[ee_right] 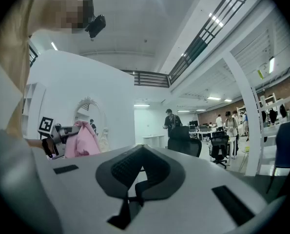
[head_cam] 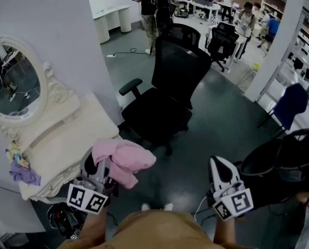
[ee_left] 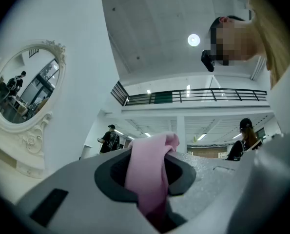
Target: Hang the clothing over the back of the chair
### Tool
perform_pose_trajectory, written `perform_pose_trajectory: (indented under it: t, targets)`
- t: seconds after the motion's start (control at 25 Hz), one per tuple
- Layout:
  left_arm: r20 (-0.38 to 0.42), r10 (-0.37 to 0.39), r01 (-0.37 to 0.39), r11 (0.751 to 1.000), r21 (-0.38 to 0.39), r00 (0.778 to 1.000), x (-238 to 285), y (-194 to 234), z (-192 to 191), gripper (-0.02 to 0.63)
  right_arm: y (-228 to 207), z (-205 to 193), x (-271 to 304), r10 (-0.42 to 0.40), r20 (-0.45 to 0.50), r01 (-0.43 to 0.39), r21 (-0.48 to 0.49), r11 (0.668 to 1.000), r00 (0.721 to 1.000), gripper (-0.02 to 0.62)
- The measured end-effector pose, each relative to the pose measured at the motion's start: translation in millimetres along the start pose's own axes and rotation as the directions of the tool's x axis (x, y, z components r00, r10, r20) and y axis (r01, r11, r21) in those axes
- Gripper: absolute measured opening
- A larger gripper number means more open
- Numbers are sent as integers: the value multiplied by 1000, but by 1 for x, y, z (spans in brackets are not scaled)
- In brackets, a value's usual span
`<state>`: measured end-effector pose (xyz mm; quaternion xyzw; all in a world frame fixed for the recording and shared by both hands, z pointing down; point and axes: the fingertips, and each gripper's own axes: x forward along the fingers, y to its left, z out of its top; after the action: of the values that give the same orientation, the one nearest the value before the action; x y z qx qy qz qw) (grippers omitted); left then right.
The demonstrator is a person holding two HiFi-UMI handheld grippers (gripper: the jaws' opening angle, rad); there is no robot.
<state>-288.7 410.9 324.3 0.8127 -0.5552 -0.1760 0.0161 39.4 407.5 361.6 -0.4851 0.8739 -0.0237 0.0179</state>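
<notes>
Left gripper [head_cam: 101,171] pinches my pink clothing [head_cam: 124,160]; right gripper [head_cam: 217,165] is closed and empty, with the black chair [head_cam: 175,82] far ahead.

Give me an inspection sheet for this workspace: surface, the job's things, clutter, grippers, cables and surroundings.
Surface: dark floor, bare around the chair; white vanity at the left with a mostly bare top.
Job's things: pink garment bunched up and held off the floor, not yet on the chair; black chair ahead, its back bare.
Clutter: purple cloth on the vanity's near end.
Grippers: left gripper shut on the pink garment; right gripper has its jaws together with nothing between them.
Cables: one cable on the floor beyond the chair.
Surroundings: mirror on the wall, blue chair at the right, people and desks behind.
</notes>
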Motion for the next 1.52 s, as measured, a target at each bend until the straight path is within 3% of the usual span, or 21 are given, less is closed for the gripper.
perform_pose_trajectory:
  t: [0.6,0.8,1.2,1.52]
  targets:
    - [-30,9,-9,1000,-2,999,24,-26,-17,74,-36,-7,-1,11,-13,-10,34,999,1000,3]
    - [-40,48,-47,999,14,998,20,-28,-23,74,-43,-19,-1,64,11,-65,120,991,998,3]
    - [-64,114,-112,993,28,991,17,-31,-51,74,-65,-57,0,98,-42,-90,160,983,994,5]
    - [-55,97,-97,995,4,994,59,-14,-72,74,-87,-57,35,99,-47,-92,128,987,994,5]
